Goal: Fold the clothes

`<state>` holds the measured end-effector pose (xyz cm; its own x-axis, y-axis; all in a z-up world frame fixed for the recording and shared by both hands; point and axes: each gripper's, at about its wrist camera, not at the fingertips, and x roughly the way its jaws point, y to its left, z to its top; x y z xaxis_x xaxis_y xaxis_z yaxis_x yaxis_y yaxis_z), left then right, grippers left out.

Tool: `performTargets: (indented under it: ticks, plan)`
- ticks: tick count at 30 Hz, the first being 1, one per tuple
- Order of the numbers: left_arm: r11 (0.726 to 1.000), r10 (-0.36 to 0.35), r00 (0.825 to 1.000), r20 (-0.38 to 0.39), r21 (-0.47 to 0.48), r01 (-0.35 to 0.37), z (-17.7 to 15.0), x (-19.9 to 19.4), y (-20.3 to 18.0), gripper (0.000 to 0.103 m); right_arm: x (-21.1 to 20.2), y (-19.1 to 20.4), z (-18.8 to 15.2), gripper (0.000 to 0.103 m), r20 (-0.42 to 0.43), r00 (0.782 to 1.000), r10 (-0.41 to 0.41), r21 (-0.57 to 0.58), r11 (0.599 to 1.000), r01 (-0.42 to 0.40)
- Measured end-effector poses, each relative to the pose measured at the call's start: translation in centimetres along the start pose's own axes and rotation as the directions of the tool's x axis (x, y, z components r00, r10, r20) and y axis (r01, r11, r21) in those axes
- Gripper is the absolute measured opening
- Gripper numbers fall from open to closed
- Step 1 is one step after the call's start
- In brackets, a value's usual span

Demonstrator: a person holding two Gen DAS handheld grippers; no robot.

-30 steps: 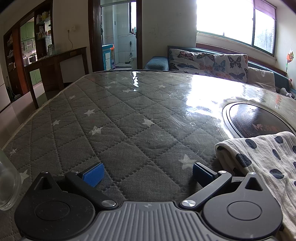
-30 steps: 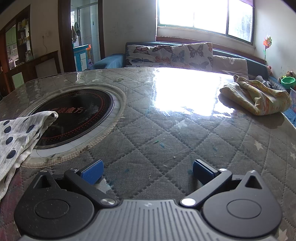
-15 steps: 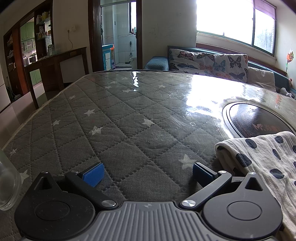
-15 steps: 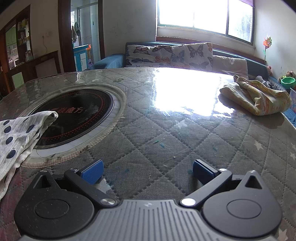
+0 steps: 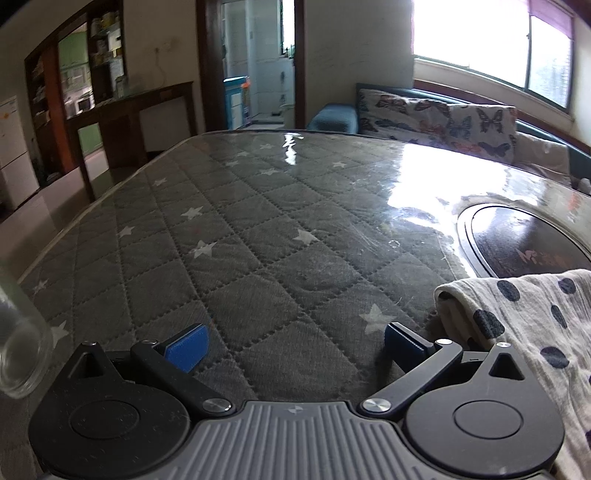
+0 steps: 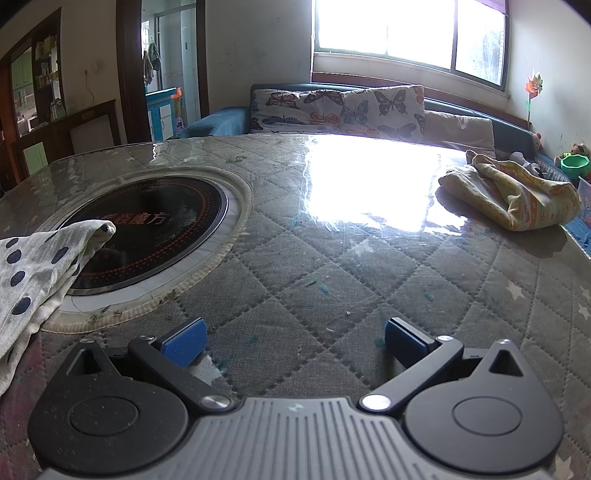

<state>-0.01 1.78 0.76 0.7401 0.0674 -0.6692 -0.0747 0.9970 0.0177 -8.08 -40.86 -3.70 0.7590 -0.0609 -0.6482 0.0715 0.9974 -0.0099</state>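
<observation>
Quilted starred table cover, round cooktop, butterfly cushions.

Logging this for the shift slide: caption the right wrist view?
Open right claw over quilted table; polka-dot cloth left, yellow garment far right.

A lived-in family home, seen from a bench covered in grey quilted star-print cloth under clear plastic, with a round induction hob set into it. A sofa with butterfly cushions sits beneath a bright window. A doorway leads to a tiled room, and dark wooden shelves hold household goods
</observation>
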Motion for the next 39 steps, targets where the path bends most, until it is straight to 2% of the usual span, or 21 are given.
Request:
performTargets:
  ticks: [9,22,39]
  plan:
    - [0.998,0.039,0.998,-0.058,-0.042,-0.041,0.4,-0.6,-0.3,0.103,0.0,0.0,0.0,0.103,0.000,1.000,0.000,-0.001,1.000,0.000]
    - [0.995,0.050,0.990,-0.131,-0.076,-0.060,0.5,-1.8,-0.2,0.103,0.0,0.0,0.0,0.103,0.000,1.000,0.000,-0.001,1.000,0.000]
    - [0.993,0.063,0.984,-0.165,-0.085,-0.078,0.0,-2.2,-0.9,0.103,0.0,0.0,0.0,0.103,0.000,1.000,0.000,-0.001,1.000,0.000]
